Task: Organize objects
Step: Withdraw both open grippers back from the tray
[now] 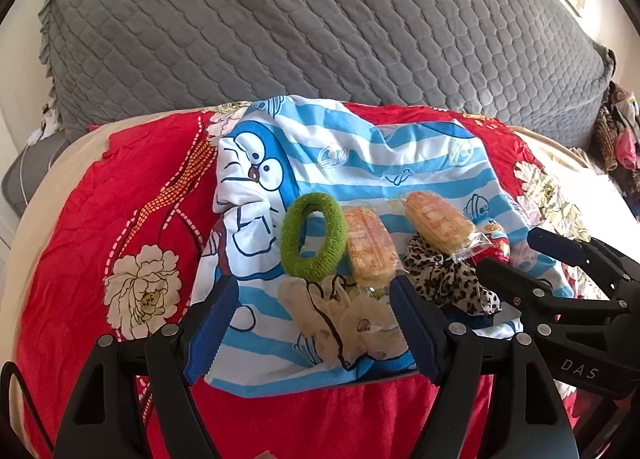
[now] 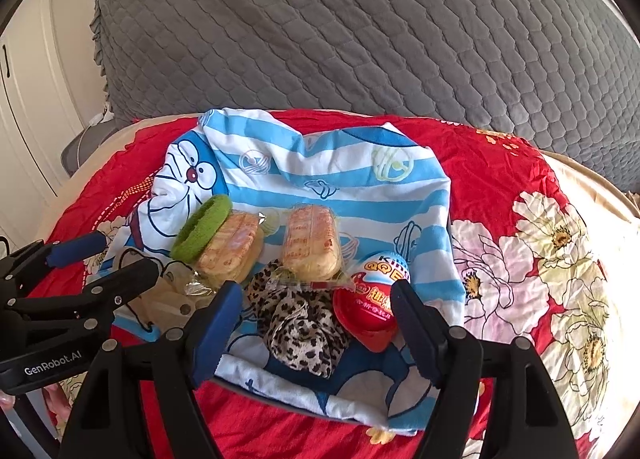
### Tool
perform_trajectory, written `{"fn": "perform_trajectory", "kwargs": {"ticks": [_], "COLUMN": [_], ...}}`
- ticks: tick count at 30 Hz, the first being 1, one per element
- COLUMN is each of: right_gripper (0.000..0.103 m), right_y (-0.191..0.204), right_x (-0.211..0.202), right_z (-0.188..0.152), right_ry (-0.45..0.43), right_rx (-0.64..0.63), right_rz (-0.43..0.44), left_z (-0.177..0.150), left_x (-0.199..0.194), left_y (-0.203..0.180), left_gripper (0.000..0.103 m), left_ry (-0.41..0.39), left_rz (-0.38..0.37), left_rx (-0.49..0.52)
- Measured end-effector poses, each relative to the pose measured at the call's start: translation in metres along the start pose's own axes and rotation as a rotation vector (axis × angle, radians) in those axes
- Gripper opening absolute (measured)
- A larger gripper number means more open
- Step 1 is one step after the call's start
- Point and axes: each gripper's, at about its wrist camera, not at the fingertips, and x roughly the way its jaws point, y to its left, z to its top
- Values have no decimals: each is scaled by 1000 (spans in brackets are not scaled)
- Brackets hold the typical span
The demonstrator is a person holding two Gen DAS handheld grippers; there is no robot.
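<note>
Objects for organizing lie grouped on a blue-and-white striped cartoon cloth (image 1: pixel 360 163) spread over a red floral sheet (image 1: pixel 80 219), with a grey quilted cover (image 1: pixel 320 19) behind at the far side. From left to right in the left wrist view: a green hair tie (image 1: pixel 314 237) lying flat, a wrapped snack cake (image 1: pixel 370 245) touching its right edge, a second wrapped snack cake (image 1: pixel 438 223) just beside, and a red egg-shaped candy (image 1: pixel 494 239) at the far right. Nearer the cameras, a cream lace scrunchie (image 1: pixel 352 319) lies below the green tie, and a leopard-print scrunchie (image 1: pixel 452 279) lies below the second cake, touching its wrapper. Left gripper (image 1: pixel 316 327) has its fingers well apart, nothing clamped; the cream scrunchie sits in the gap between them, contact cannot be confirmed. Right gripper (image 2: pixel 316 327) likewise has its fingers spread, nothing gripped; the leopard-print scrunchie lies between them, and the egg-shaped candy lies just beside the right-hand finger (image 2: pixel 416 331), touching or not I cannot tell. Each gripper appears at the edge of the other's view.
</note>
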Motion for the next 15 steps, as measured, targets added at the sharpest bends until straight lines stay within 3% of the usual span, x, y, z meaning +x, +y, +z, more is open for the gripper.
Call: {"fn": "perform_trajectory", "kwargs": {"ticks": [15], "right_gripper": [76], "right_y": [4], "right_x": [-18], "right_z": [-12], "right_ry": [-27], "right_rx": [12], "right_rz": [27], "left_z": [-13], "left_x": [-14], "left_y": [-5], "left_gripper": [79], "left_ry": [1], "left_rz": [-12], "left_rx": [6]}}
